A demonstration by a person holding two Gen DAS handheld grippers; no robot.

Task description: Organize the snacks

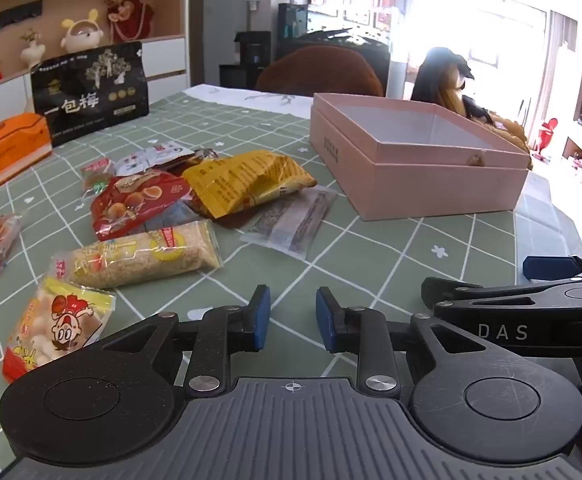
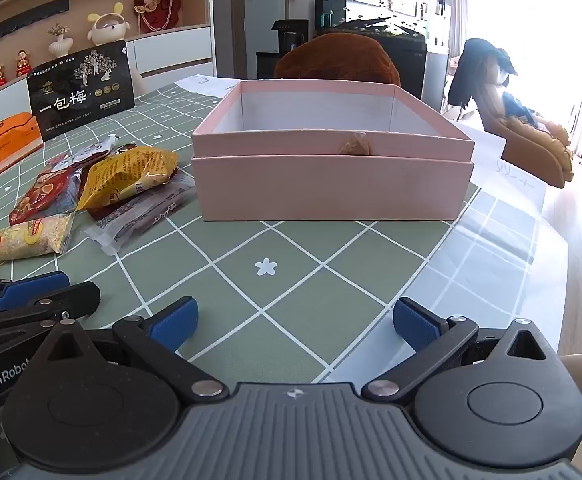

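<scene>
Left gripper [image 1: 293,318]: spread slightly, nothing between the pads, low over the tablecloth [image 1: 371,264].
Right gripper [image 2: 295,326]: spread wide, empty.
Snacks [image 1: 195,196]: heaped left of the pink box [image 2: 331,184], just beside it.
Pink box: lidless, straight ahead of the right gripper.

Left gripper [image 1: 293,317] narrowly parted, seemingly empty; right gripper [image 2: 295,322] spread wide
</scene>
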